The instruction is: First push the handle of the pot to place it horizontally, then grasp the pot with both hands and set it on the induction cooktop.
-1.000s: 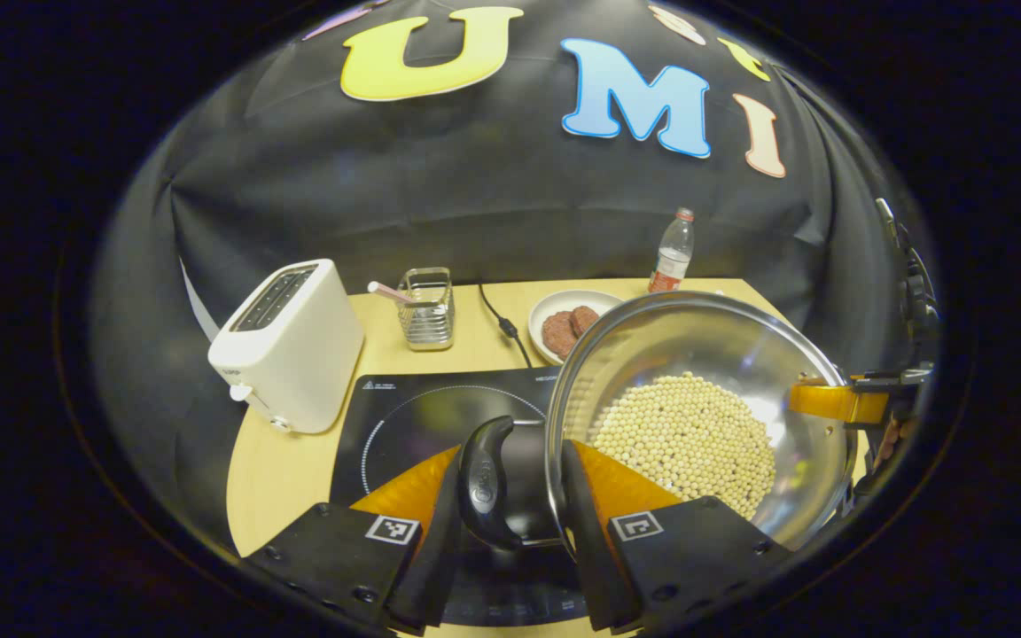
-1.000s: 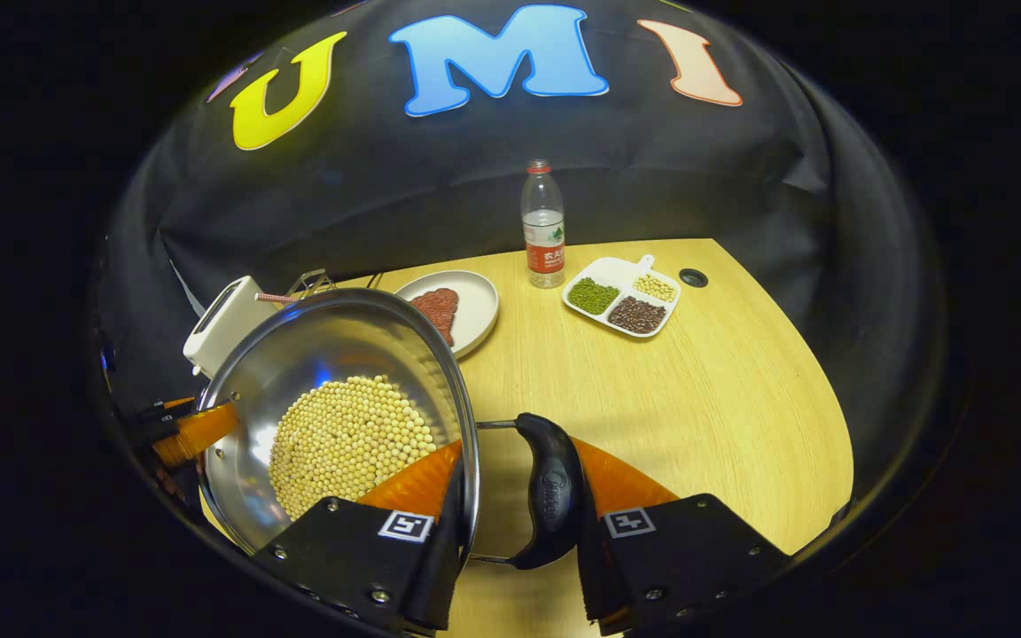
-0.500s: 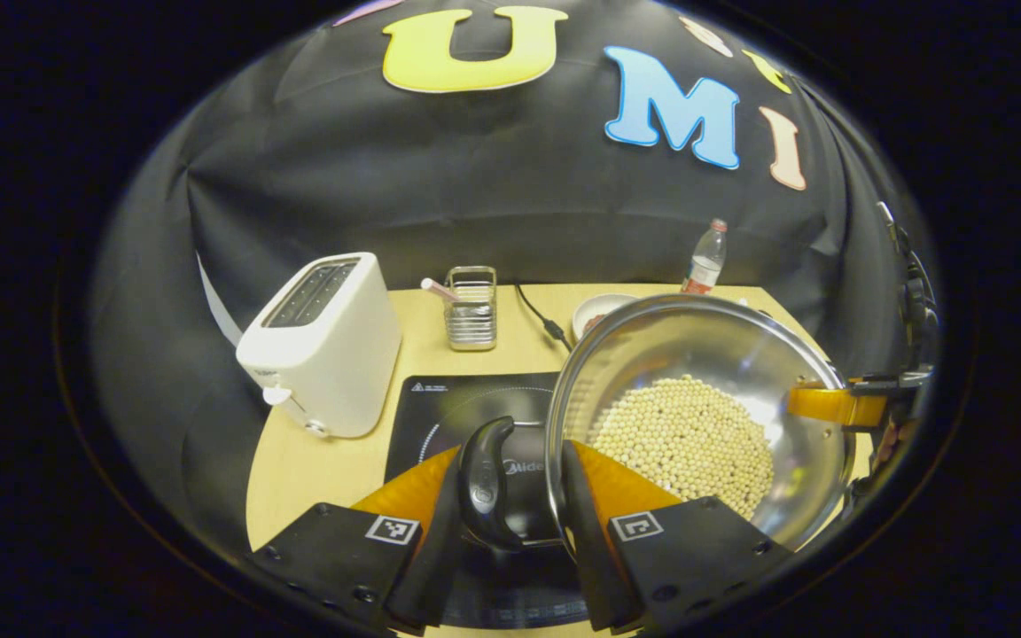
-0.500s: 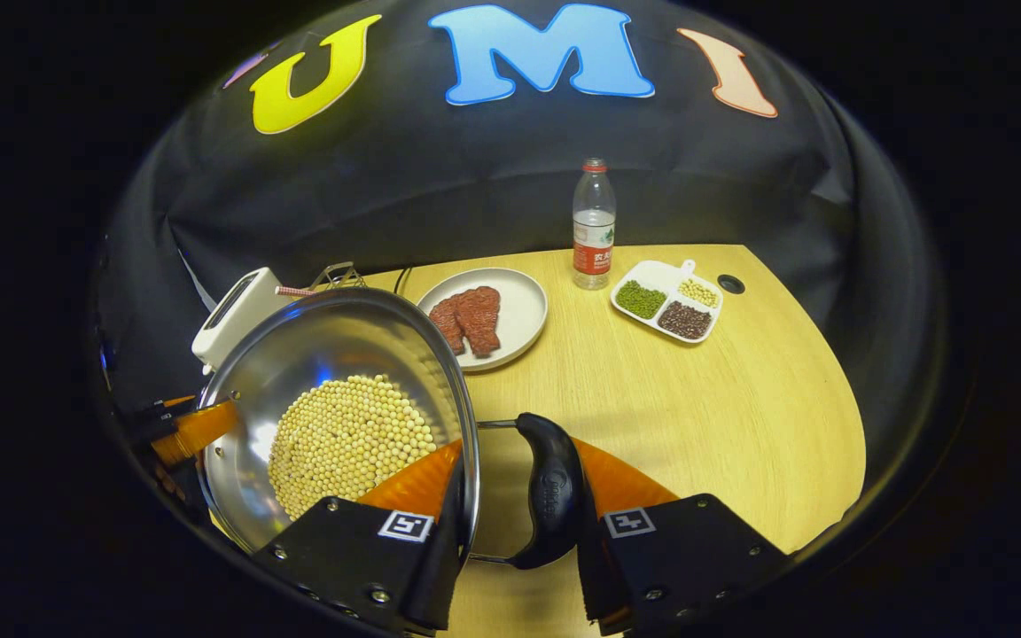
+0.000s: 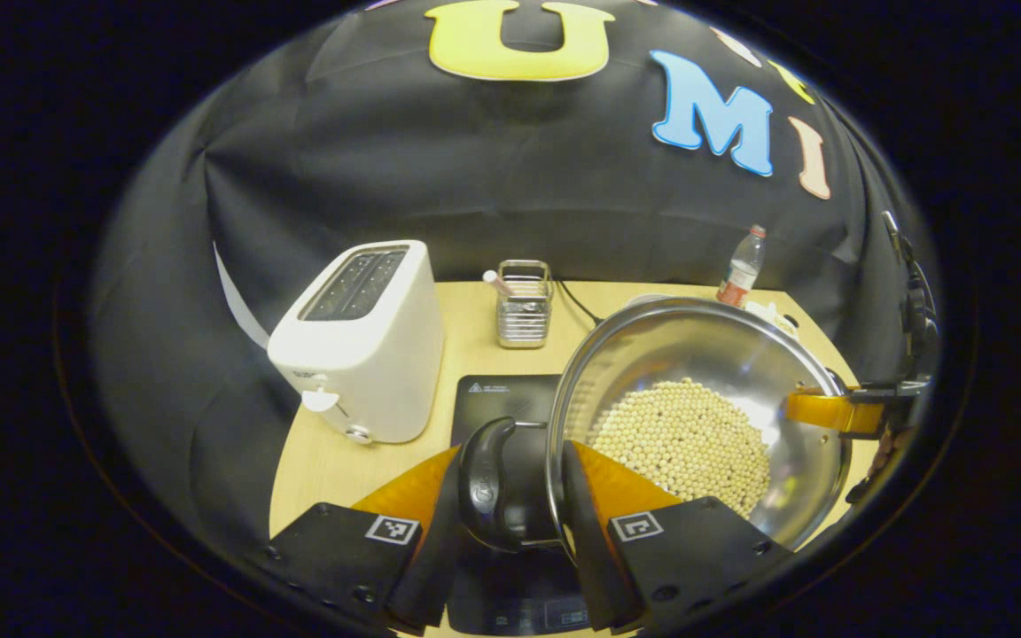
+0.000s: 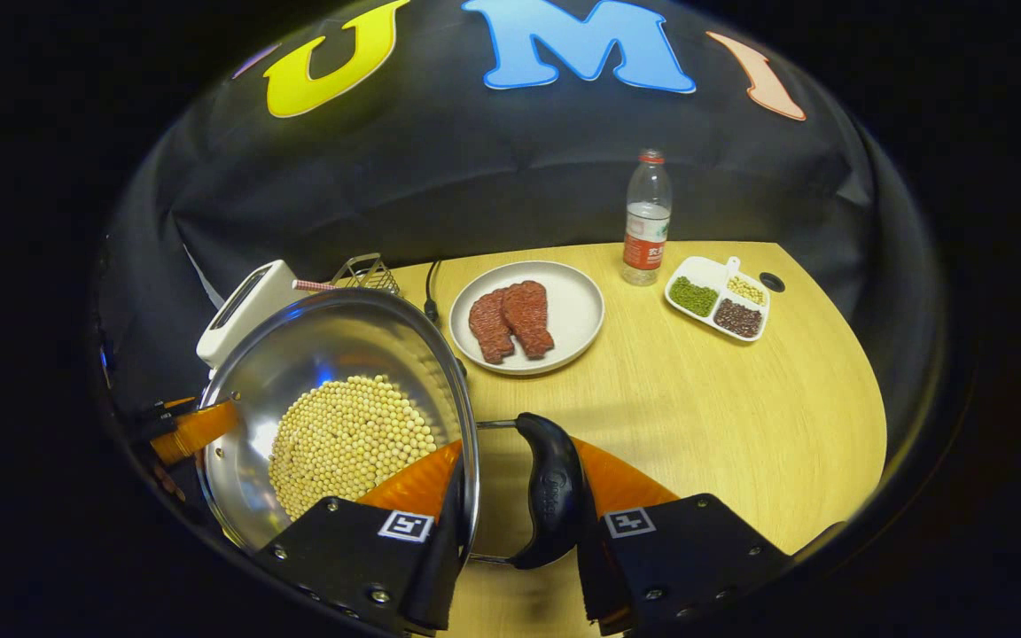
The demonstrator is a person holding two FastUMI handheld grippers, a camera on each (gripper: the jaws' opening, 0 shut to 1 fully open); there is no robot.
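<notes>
Left gripper view has my left gripper (image 5: 510, 496) clamped across the pot's (image 5: 697, 354) rim, one finger inside the bowl and the other outside against the black side handle (image 5: 486, 483), so the rim and handle are pinched together between them. I'm holding there because the loop handle gives the outer finger something solid to bear on, and a bare thin rim would slip. In the right gripper view my right gripper (image 6: 518, 518) does the mirror of that on the opposite handle (image 6: 551, 496), closed on rim plus handle the same way. A grip on each side keeps the pot level, which matters since the bottom is covered in loose pale beans (image 6: 346, 443) that would roll if it tipped. The pot is up off the worktop (image 6: 705, 416) between my two grippers, and the induction cooktop (image 5: 497, 399) sits right below and ahead of my left gripper, in front of the white toaster (image 5: 360, 341) and the wire rack (image 5: 524, 306). So I'd say I'm mid-carry, nearly over the glass but not set down yet. The plate of meat (image 6: 528, 315), water bottle (image 6: 646, 221) and divided bean tray (image 6: 719, 297) sit well off on the right side, out of the way. Next bit looks like centring over the ring and lowering both sides evenly.
</notes>
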